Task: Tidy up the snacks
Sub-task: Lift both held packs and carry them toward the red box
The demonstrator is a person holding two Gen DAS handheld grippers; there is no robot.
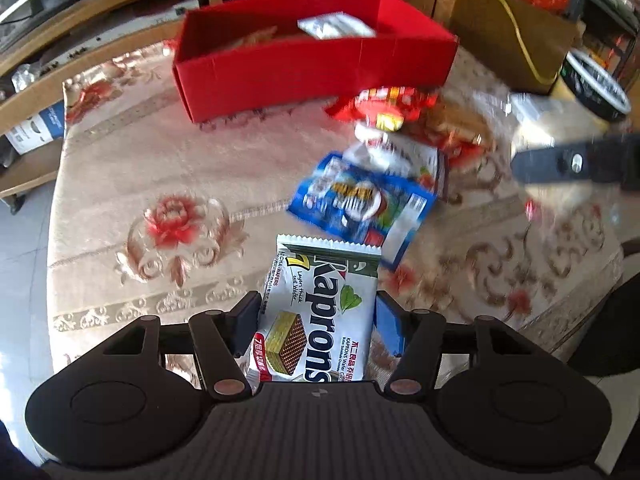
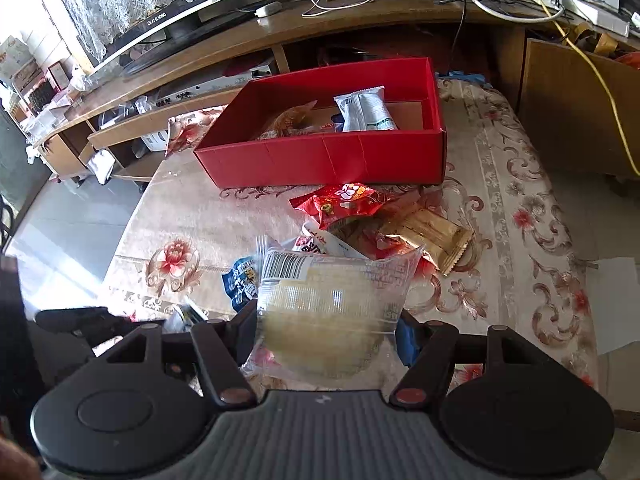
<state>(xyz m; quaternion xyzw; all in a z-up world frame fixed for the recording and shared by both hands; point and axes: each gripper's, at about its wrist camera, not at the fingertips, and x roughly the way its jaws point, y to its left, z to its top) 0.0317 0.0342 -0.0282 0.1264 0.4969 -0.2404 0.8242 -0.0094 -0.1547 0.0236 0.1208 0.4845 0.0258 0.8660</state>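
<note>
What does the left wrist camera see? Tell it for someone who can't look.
The left gripper holds a green and white Kaprons wafer pack over a flowery tablecloth. Ahead lie a blue snack bag and red packets, with an open red box behind them.
</note>
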